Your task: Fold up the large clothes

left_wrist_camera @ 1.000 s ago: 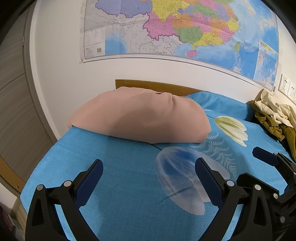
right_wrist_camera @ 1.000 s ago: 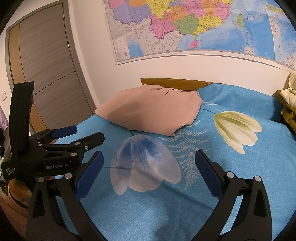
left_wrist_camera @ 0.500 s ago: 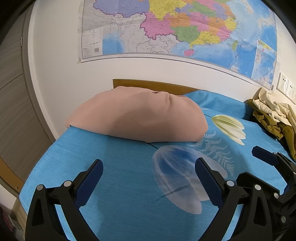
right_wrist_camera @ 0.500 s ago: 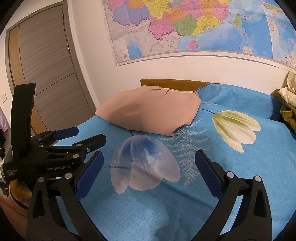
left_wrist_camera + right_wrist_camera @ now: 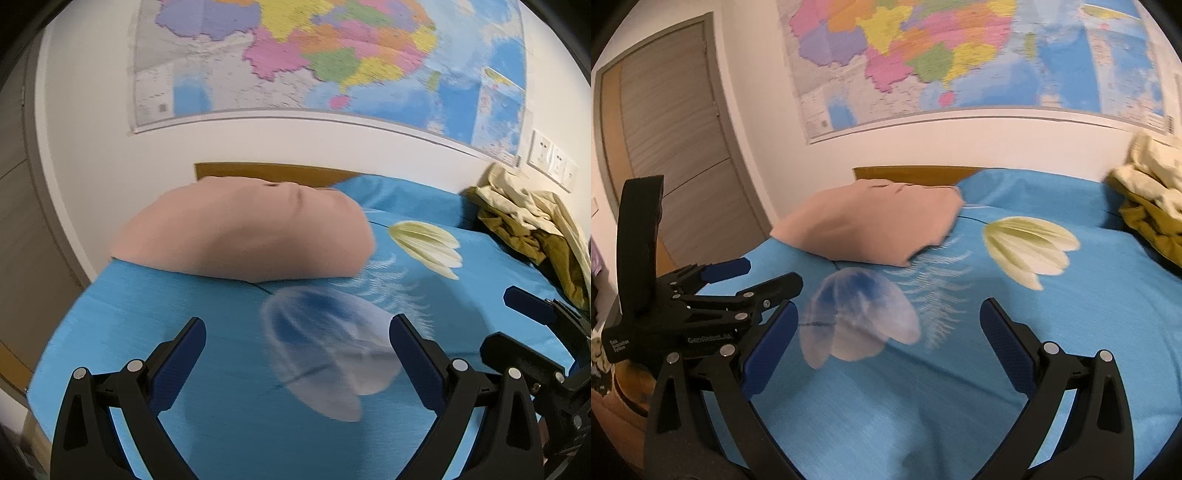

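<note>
Clothes [image 5: 532, 218] for folding sit heaped at the bed's far right corner in my left view, well apart from my left tongs [image 5: 297, 345], which gape wide and hold nothing above the blue bedspread [image 5: 155, 306]. My right view shows the same pile [image 5: 1148, 192] at the right edge; the right tongs [image 5: 888, 332] hang equally spread and empty, I judge ready for reaching. A pink pillow [image 5: 871, 225] lies by the headboard.
</note>
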A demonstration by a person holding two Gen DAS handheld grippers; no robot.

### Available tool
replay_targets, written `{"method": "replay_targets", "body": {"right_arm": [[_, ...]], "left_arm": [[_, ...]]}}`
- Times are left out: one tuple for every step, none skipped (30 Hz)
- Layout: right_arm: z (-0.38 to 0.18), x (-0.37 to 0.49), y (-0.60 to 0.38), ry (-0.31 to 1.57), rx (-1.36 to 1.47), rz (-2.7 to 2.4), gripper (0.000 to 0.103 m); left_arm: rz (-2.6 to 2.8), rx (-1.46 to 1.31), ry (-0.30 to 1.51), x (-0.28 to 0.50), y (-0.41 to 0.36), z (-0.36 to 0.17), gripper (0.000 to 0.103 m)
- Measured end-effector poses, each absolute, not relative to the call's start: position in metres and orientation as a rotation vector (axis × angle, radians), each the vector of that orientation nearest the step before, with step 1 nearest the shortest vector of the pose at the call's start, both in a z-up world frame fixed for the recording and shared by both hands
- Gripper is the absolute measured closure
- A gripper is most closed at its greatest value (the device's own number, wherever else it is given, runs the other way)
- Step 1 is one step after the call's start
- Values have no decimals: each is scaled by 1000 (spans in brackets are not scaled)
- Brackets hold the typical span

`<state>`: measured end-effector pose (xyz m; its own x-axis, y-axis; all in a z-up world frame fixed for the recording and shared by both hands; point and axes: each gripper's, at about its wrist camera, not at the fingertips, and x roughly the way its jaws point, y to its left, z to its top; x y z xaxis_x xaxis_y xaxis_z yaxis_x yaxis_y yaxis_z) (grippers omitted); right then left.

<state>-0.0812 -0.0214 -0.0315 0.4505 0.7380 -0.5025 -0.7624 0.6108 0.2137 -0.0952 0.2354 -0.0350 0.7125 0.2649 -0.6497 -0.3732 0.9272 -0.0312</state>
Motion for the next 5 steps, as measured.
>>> {"method": "replay_targets", "body": {"right_arm": [[-32, -81, -28, 597, -36, 916, 6], [-31, -80, -38, 594, -25, 894, 6], [-31, -80, -44, 591, -21, 878, 6], [-31, -80, -51, 587, -15, 857, 6], [-31, -79, -62, 583, -5, 832, 6]], "left_arm": [[332, -171, 700, -92, 232, -36, 7], [307, -177, 705, -89, 228, -37, 7], [267, -185, 715, -84, 222, -38, 7], [227, -193, 726, -80, 215, -39, 7], [193, -200, 732, -76, 208, -40, 7]]}}
